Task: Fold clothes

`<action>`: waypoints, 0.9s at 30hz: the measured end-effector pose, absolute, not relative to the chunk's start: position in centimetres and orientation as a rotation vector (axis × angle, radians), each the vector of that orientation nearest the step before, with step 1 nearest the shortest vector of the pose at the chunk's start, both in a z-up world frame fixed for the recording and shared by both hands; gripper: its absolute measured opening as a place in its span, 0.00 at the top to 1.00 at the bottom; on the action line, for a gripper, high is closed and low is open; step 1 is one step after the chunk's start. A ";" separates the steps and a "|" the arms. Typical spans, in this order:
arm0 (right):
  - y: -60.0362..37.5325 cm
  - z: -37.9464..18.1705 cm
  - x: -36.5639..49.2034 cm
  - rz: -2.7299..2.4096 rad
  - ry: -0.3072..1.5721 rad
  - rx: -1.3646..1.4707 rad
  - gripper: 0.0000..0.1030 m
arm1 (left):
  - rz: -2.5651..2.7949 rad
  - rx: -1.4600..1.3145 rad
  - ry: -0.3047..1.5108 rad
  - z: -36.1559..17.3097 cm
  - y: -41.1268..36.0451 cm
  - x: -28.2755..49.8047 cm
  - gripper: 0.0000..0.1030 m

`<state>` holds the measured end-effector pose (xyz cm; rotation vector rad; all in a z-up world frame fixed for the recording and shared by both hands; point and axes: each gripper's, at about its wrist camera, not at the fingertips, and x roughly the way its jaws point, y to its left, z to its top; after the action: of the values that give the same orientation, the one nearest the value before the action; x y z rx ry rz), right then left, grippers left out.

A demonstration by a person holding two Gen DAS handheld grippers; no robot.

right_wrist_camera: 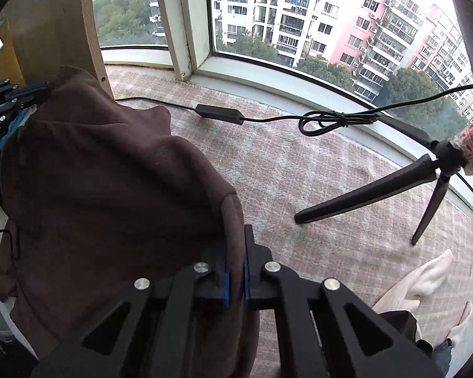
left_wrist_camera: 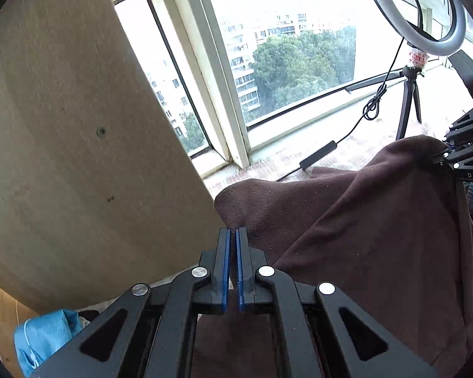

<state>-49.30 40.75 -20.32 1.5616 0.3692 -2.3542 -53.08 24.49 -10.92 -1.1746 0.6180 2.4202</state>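
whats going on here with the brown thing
A person is working with a handheld claw in each hand on a brown garment. The right claw is shut on a fold of it. The left claw is shut at another edge, though whether it grips cloth is unclear. The garment hangs bunched between them, lifted, not folded yet. A cream garment lies on the carpet.

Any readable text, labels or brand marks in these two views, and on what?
"DAS": white letters on the right gripper, seen in the left wrist view.
Red print on the white label on the tripod: too blurred to read.
White lettering on the left gripper, right wrist view: too small to read.
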 end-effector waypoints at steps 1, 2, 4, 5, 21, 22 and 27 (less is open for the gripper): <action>41.3 -19.9 -49.4 -2.390 0.387 1.553 0.86 | 2.414 -1.205 0.631 -12.0 25.2 -54.3 0.97; 41.6 -20.5 -49.8 -2.396 0.413 1.580 0.75 | 2.418 -1.247 0.666 -13.4 25.8 -55.2 0.96; 42.1 -22.7 -51.0 -2.395 0.496 1.686 0.45 | 2.361 -1.347 0.729 -15.8 26.5 -56.3 0.96; 42.3 -23.1 -51.1 -2.385 0.495 1.720 0.45 | 2.356 -1.353 0.703 -15.5 26.2 -56.0 0.96; 40.8 -23.9 -27.6 -2.262 0.191 1.796 0.43 | 2.386 -1.560 0.322 -12.0 5.3 -34.3 0.67; 40.6 -24.7 -26.6 -2.246 0.174 1.822 0.43 | 2.352 -1.613 0.294 -13.5 4.7 -32.6 0.67; 40.4 -26.9 -24.1 -2.273 0.143 1.937 0.43 | 2.216 -1.762 0.219 -19.9 4.2 -26.8 0.66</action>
<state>-24.13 40.42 -26.90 1.9366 0.1434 -2.2726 -26.75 4.18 -19.90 -1.7615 0.2187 2.2161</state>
